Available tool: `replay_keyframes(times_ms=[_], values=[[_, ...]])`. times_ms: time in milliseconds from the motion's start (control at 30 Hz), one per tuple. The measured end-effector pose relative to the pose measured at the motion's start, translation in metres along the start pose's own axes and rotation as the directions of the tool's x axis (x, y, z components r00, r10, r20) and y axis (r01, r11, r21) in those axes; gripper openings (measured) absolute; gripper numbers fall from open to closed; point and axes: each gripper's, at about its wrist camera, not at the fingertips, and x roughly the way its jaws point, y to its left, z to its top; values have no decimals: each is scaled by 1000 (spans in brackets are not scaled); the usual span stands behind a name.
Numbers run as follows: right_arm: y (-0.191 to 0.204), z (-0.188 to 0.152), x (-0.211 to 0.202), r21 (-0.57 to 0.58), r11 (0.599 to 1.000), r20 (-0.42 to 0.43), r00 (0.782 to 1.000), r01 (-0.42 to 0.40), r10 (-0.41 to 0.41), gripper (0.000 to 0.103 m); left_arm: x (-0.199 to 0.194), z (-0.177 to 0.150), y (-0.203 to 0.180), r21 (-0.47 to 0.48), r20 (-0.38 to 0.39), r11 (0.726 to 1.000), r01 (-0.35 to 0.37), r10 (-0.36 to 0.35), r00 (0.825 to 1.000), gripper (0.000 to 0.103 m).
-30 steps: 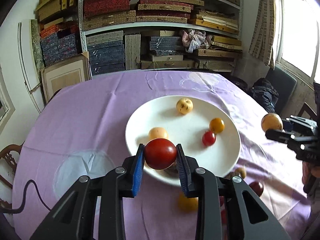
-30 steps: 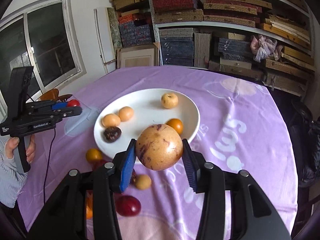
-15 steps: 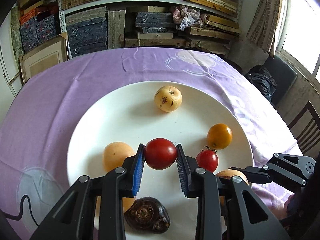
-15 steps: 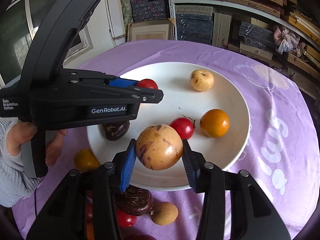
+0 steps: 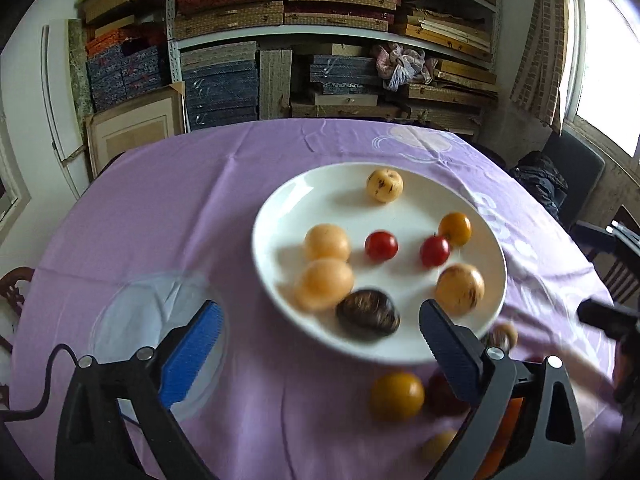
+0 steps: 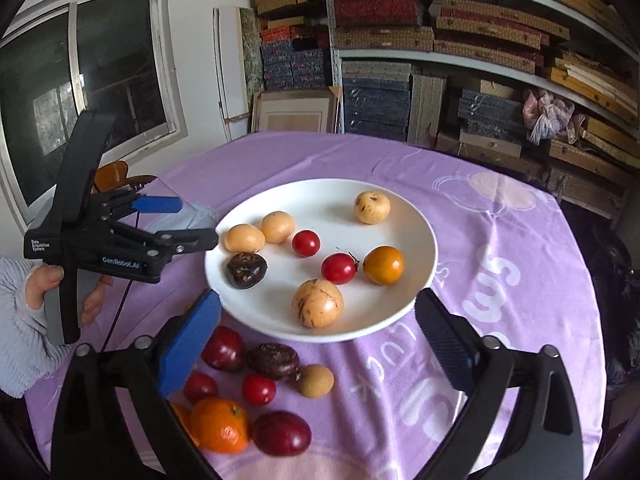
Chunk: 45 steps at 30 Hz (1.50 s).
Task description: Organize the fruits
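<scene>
A white plate (image 6: 420, 232) (image 5: 288, 208) on the purple cloth holds several fruits. Among them lie a red tomato (image 5: 381, 245) (image 6: 306, 243) near its middle and a speckled yellow fruit (image 6: 317, 303) (image 5: 460, 289) by its near rim. My left gripper (image 5: 320, 312) (image 6: 188, 222) hangs over the plate's left near edge, jaws opening wide, nothing pressed between them. My right gripper (image 6: 318, 298) (image 5: 596, 274) is back from the near rim, jaws also opening, empty; the speckled fruit lies free beyond its tips.
Loose fruits lie on the cloth in front of the plate: an orange mandarin (image 6: 220, 424), dark red plums (image 6: 282, 432), a wrinkled dark fruit (image 6: 274, 360), small tomatoes (image 6: 259, 389). A hand in a grey sleeve (image 6: 24, 320) holds the left gripper. Packed shelves (image 6: 440, 60) stand behind the table.
Both grippers have let go and drawn back from the plate. The red tomato and the speckled yellow fruit now lie on the plate, and both pairs of jaws stand wide.
</scene>
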Motion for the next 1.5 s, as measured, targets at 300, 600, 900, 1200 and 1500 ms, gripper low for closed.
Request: replay_keyframes(times_ms=[300, 600, 900, 1200, 1500], values=[[21, -64, -20, -131, 987, -46, 994, 93, -100, 99, -6, -98, 6, -28, -151, 1000, -3, -1, 989, 100], [32, -76, -5, -197, 972, -117, 981, 127, -152, 99, -2, -98, -4, 29, -173, 999, -15, 20, 985, 100], [15, -75, 19, -138, 978, -196, 963, 157, -182, 99, -1, -98, -5, 28, -173, 999, -16, 21, 985, 100], [-7, -76, 11, -67, 980, -166, 966, 189, -198, 99, -1, -98, -5, 28, -172, 999, -16, 21, 985, 100], [-3, -70, 27, -87, 990, -197, 973, 107, -122, 75, -1, -98, -5, 28, -172, 999, -16, 21, 985, 100]])
